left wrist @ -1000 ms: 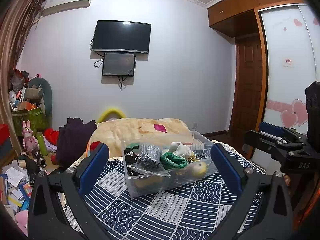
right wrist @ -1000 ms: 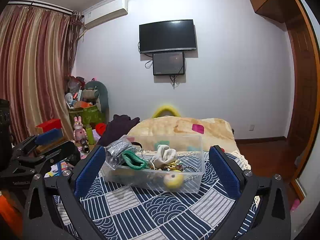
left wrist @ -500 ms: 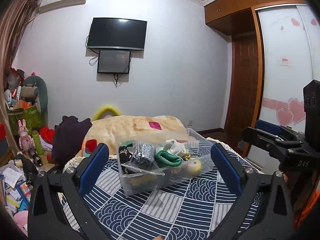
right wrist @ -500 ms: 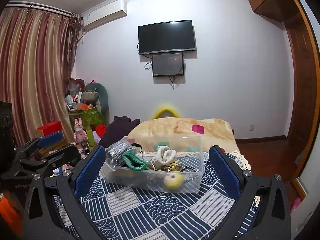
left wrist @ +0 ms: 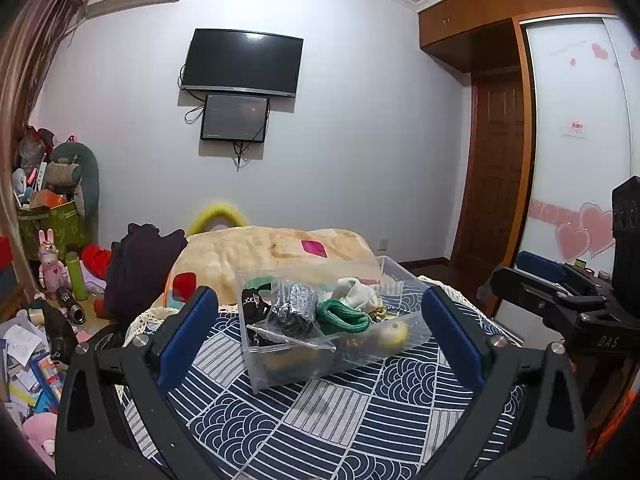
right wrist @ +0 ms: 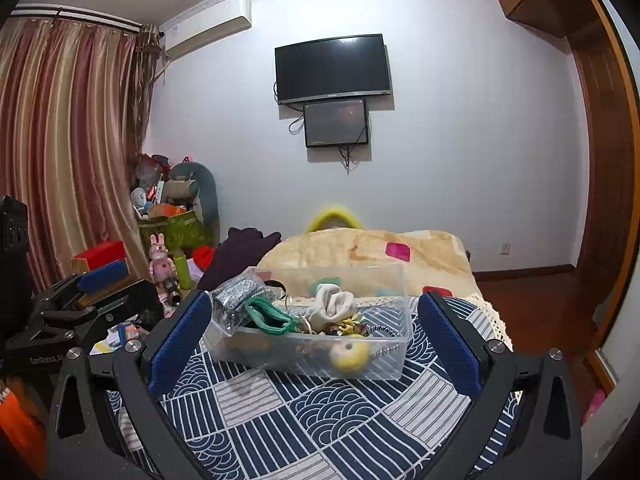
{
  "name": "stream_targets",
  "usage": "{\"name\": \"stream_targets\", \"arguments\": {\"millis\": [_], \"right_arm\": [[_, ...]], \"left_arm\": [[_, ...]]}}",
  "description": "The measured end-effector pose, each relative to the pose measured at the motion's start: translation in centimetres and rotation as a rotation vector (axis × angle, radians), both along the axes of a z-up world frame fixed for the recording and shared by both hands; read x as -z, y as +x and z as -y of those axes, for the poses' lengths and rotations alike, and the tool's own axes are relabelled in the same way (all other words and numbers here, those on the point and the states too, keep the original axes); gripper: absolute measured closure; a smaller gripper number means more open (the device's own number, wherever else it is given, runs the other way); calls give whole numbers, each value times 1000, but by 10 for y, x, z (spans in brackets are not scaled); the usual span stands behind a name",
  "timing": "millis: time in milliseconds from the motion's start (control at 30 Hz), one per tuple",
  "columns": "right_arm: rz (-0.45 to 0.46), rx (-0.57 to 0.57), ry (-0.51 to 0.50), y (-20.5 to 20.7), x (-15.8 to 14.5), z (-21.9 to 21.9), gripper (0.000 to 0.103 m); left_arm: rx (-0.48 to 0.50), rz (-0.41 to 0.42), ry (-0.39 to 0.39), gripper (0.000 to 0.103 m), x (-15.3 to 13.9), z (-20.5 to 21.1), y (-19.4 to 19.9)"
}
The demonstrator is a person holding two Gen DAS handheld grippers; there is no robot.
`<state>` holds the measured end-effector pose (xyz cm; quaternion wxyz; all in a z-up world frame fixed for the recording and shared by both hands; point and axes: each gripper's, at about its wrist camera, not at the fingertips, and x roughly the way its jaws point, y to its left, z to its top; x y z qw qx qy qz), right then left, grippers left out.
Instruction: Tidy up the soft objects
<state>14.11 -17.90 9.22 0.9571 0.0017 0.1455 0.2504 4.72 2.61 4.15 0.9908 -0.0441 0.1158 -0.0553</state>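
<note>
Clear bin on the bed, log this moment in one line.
left gripper: open | right gripper: open | bin: full, on bed, untouched

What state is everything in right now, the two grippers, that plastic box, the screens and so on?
left gripper: open, holding nothing
right gripper: open, holding nothing
clear plastic box: lidless, full of small items
green cord: coiled in the box
wall TV: off
small monitor: dim
</note>
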Motion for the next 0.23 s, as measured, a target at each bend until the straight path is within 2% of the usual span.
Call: {"name": "stream_targets", "arguments": {"millis": [233], "right_arm": [[-2, -1, -2, 0, 0, -2, 0]], "left_arm": [[10, -6, 18, 0, 1, 4, -1]]}}
